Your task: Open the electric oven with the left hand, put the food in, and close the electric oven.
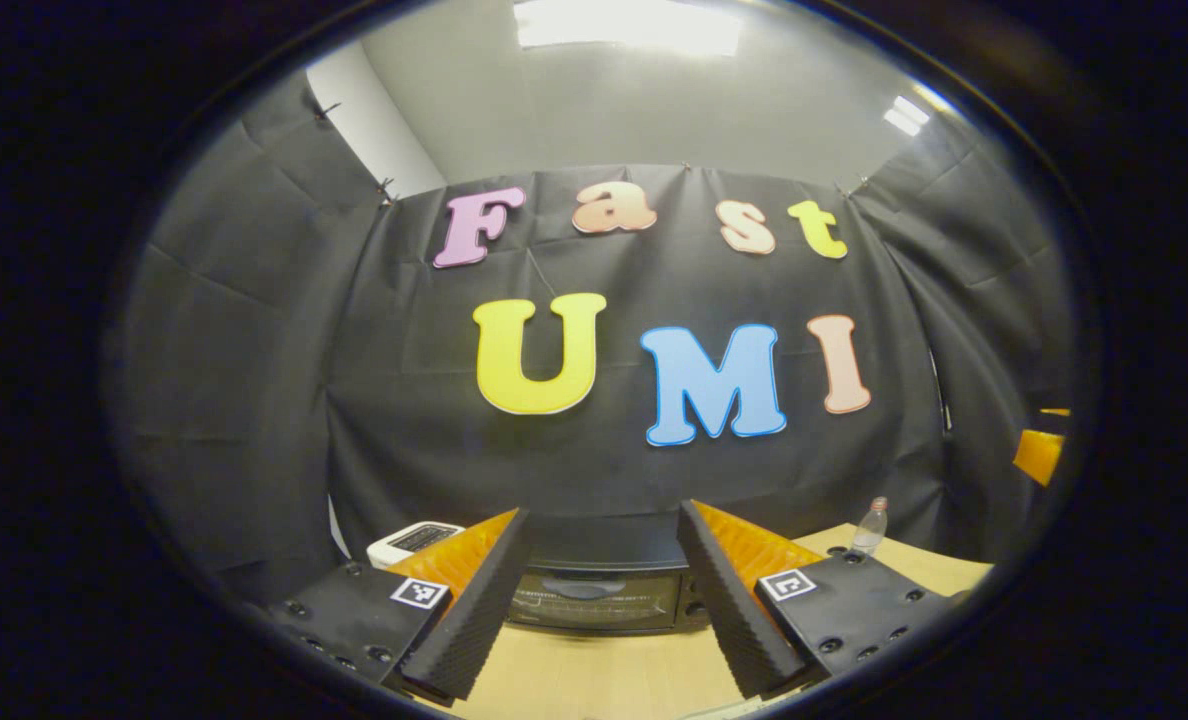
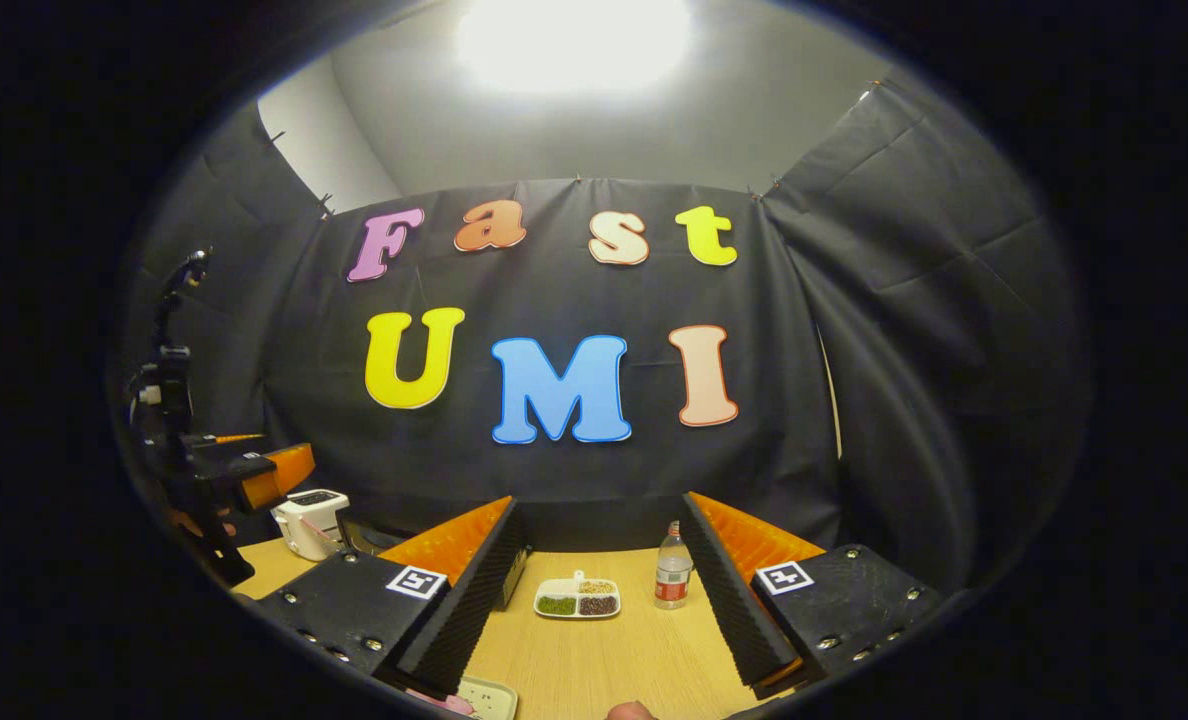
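In the left gripper view, the black electric oven (image 1: pixel 594 595) stands on the wooden table (image 1: pixel 594 680) straight ahead, low between my fingers, with its glass door closed. My left gripper (image 1: pixel 602 512) is open and holds nothing, well short of the oven. My right gripper (image 2: pixel 599 500) is open too, with nothing in it. Beyond it on the table (image 2: pixel 594 660) lies a white divided dish (image 2: pixel 577 597) of dark and green food. A white tray (image 2: pixel 484 697) with something pink on it peeks in at the bottom edge. The left gripper (image 2: pixel 254 470) hangs in the air at the far left.
A small clear water bottle (image 2: pixel 671 578) stands right of the divided dish, also visible as the bottle (image 1: pixel 869 525) at the table's right. A white appliance (image 1: pixel 414 540) sits left of the oven. Black cloth walls close the booth behind and on both sides.
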Demonstrator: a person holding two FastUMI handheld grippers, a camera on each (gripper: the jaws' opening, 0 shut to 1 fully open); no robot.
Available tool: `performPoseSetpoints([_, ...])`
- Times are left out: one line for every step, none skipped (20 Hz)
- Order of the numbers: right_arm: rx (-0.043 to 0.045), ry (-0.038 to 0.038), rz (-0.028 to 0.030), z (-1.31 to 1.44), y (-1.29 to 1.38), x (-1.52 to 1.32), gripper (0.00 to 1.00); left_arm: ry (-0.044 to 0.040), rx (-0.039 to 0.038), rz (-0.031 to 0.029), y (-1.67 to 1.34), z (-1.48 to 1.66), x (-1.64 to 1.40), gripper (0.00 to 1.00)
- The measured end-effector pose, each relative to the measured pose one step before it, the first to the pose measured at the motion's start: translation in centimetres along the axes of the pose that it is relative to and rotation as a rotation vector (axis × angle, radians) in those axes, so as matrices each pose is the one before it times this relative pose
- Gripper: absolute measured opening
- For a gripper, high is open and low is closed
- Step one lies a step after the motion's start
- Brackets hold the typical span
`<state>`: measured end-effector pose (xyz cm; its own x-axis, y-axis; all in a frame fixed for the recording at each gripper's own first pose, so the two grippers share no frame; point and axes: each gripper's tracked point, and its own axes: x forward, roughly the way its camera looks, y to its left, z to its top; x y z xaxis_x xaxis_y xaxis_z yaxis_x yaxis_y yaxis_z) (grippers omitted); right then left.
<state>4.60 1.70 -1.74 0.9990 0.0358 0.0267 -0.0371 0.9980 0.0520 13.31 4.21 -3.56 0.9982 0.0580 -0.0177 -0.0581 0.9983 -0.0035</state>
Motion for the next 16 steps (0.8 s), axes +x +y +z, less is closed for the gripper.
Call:
performPoseSetpoints([-0.00642,0.00613,-0.01331,-0.261,0.215,0.532,0.97,0.00988,-0.00452,-0.00539,0.533,-0.859,1.365,1.00])
performPoseSetpoints([-0.00104,0.00578,-0.00867,-0.113,0.462,0.514,0.97,0.01040,-0.00263,-0.00646,0.370,-0.834,1.329,1.00])
performPoseSetpoints([0.00281,-0.00207,-0.00811,0.043,0.532,0.594,0.97,0.01005,-0.00273,-0.00720,0.385,-0.764,1.170,1.00])
performPoseSetpoints([0.00112,-0.00235,-0.00918,0.054,0.355,0.484,0.97,0.01303,-0.00274,-0.00941,0.287,-0.916,1.286,1.00])
performPoseSetpoints([-0.00098,0.00410,-0.00771,-0.296,0.314,0.414,0.97,0.01919,-0.00241,-0.00870,0.184,-1.152,1.253,1.00])
performPoseSetpoints([-0.00325,0.00826,-0.00765,-0.361,0.439,0.533,0.97,0.01782,-0.00457,-0.00651,0.315,-0.972,1.189,1.00])
performPoseSetpoints([-0.00533,0.00788,-0.00821,-0.360,0.339,0.462,0.97,0.01532,-0.00672,-0.00848,0.144,-1.068,1.000,1.00])
performPoseSetpoints([-0.00478,0.00583,-0.01251,-0.283,0.232,0.502,0.97,0.01597,-0.00437,-0.01038,0.187,-0.898,1.098,0.97])
performPoseSetpoints([-0.00113,0.00455,-0.01288,-0.173,0.236,0.309,0.97,0.01295,0.00225,-0.00818,0.184,-0.921,1.046,1.00])
performPoseSetpoints([0.00191,0.00647,-0.01393,-0.230,0.172,0.270,0.97,0.01083,0.00732,-0.00722,0.301,-0.639,1.040,1.00])
performPoseSetpoints([0.00253,0.00904,-0.01120,-0.224,0.249,0.261,0.97,0.01128,0.00781,-0.00907,0.138,-0.673,1.082,0.99])
performPoseSetpoints([0.00001,0.00707,-0.01268,-0.236,0.175,0.308,0.97,0.01154,0.00571,-0.00725,0.100,-0.683,1.076,0.97])
performPoseSetpoints([-0.00246,0.00160,-0.01368,-0.010,-0.110,0.143,0.97,0.00994,0.00203,-0.00884,0.082,-0.862,1.057,1.00])
performPoseSetpoints([-0.00515,-0.00097,-0.01368,0.029,-0.045,0.113,0.97,0.01642,0.00059,-0.00678,-0.025,-0.822,1.025,1.00])
performPoseSetpoints([-0.00705,0.00240,-0.01218,-0.021,0.035,0.209,0.97,0.01673,0.00126,-0.00946,0.061,-1.034,0.959,1.00])
performPoseSetpoints([-0.00847,0.00483,-0.00954,-0.312,0.361,0.277,0.97,0.01218,0.00235,-0.00614,-0.013,-0.783,0.905,1.00])
